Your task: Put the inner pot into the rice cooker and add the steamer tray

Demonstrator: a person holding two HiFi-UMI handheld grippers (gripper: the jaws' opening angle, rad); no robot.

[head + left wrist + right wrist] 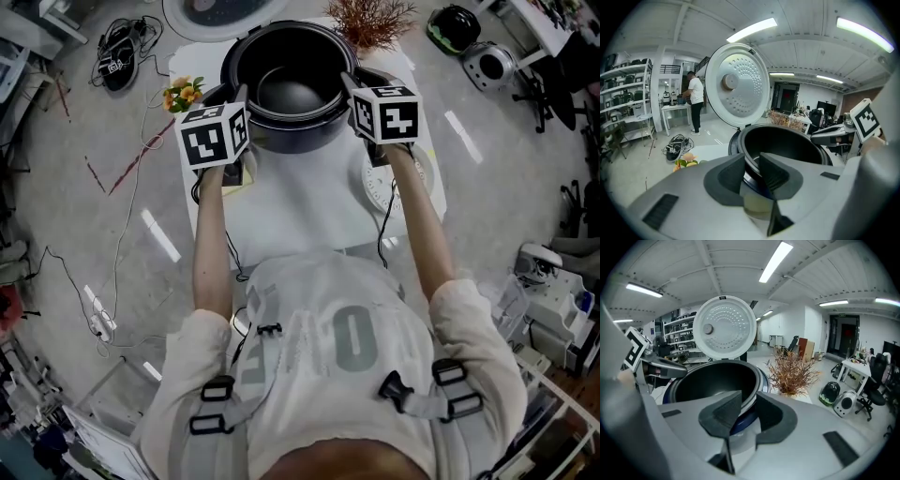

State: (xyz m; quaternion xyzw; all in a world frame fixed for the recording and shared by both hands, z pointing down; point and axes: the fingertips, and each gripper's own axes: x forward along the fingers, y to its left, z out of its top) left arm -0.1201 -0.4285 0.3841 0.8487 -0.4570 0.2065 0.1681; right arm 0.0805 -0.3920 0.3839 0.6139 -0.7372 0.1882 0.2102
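The black inner pot [291, 94] sits inside the dark blue rice cooker [286, 141] on the white table [300, 211]. The cooker's white lid [736, 86] stands open behind it. My left gripper [242, 96] is at the pot's left rim, and in the left gripper view [751, 164] the rim runs between its pads. My right gripper [349, 84] clasps the opposite rim, which fills the narrow gap between its pads in the right gripper view [749, 405]. A white round steamer tray [382, 186] lies on the table, partly hidden under my right forearm.
A small bunch of yellow flowers [183, 92] stands left of the cooker and a dried brown plant [375, 19] behind it to the right. Cables [117, 52] lie on the floor at the far left. A person [696, 101] stands at a distant bench.
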